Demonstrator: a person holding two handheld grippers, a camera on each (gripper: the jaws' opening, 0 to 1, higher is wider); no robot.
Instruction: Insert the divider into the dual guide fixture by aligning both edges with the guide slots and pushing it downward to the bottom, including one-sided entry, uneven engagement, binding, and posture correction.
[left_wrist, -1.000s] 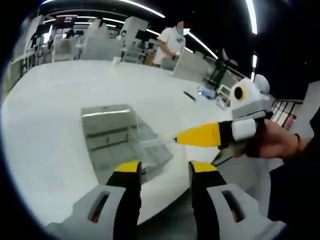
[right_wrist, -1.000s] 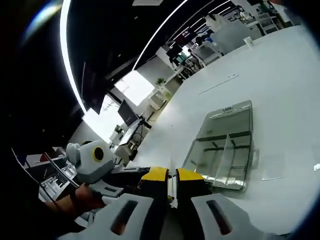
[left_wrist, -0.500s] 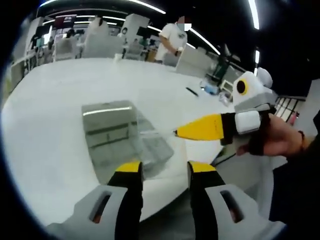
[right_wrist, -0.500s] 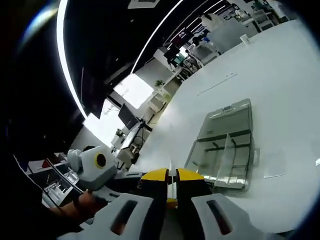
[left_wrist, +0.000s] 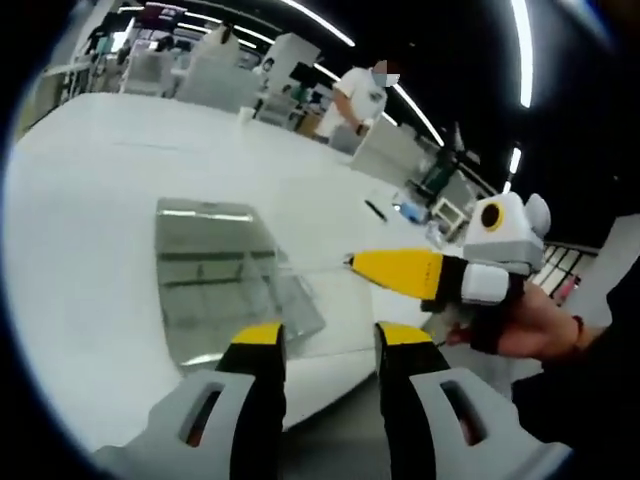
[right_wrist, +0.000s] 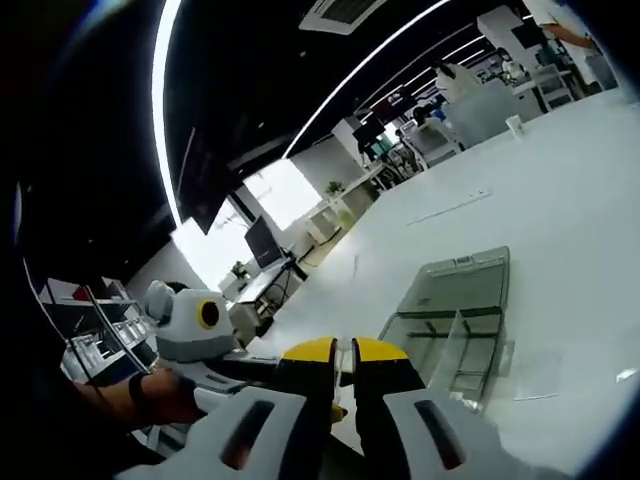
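The clear dual guide fixture (left_wrist: 205, 280) lies on the white table (left_wrist: 90, 200) near its front edge, and it also shows as a see-through tray (right_wrist: 455, 320) with an upright partition inside. My right gripper (left_wrist: 352, 262) comes in from the right, held by a hand, with its yellow jaws pressed together on a thin clear divider (left_wrist: 315, 235) that is barely visible. Its tip hovers just right of the fixture and above it. In its own view the right gripper (right_wrist: 345, 352) shows only a hairline gap. My left gripper (left_wrist: 333, 338) is open, empty, in front of the table edge.
A person in a white shirt (left_wrist: 362, 92) stands at the table's far side. A white cup (left_wrist: 246, 113), a dark pen (left_wrist: 377, 210) and small items (left_wrist: 412, 212) lie farther back. The hand holding the left gripper (right_wrist: 195, 335) is at the left.
Both views have tilted with the hands. The right gripper stays shut on the divider by the fixture's right side, now slightly higher. The fixture has not moved.
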